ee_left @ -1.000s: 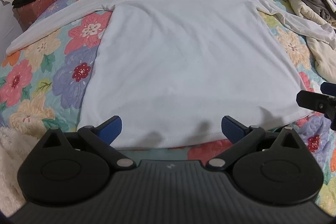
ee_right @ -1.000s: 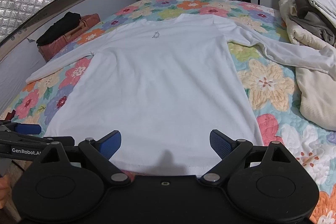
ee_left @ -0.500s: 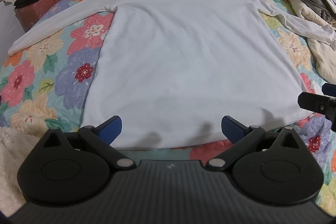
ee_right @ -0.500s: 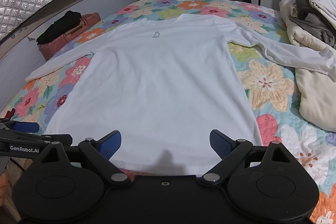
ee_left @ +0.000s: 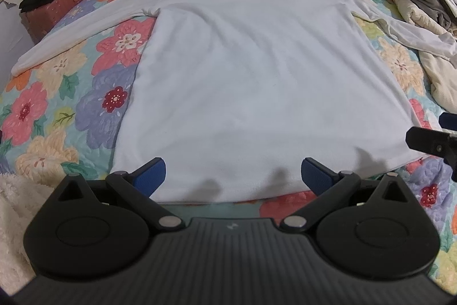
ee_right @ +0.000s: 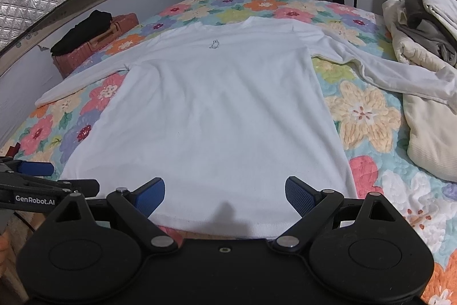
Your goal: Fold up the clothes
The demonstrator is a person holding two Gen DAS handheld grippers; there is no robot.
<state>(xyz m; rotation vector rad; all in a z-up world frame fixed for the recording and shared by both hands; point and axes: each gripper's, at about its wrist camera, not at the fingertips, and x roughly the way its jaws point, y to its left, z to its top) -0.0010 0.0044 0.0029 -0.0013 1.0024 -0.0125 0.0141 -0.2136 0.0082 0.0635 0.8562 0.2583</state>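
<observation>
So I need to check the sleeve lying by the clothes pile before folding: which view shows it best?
The right wrist view: the sleeve runs whole from shoulder to cuff, its end resting against the clothes pile. In the left wrist view the same sleeve is squeezed toward the frame edge and distorted, though still visible to the cuff.

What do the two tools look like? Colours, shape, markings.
Both match. The left tool and right tool each have a black ribbed body, two round black housings, angled black linkage arms with silver pivot pins, and blue textured pads. The right wrist view shows white "GenRobot.AI" lettering on the left tool's side. No cables or sleeves visible.
</observation>
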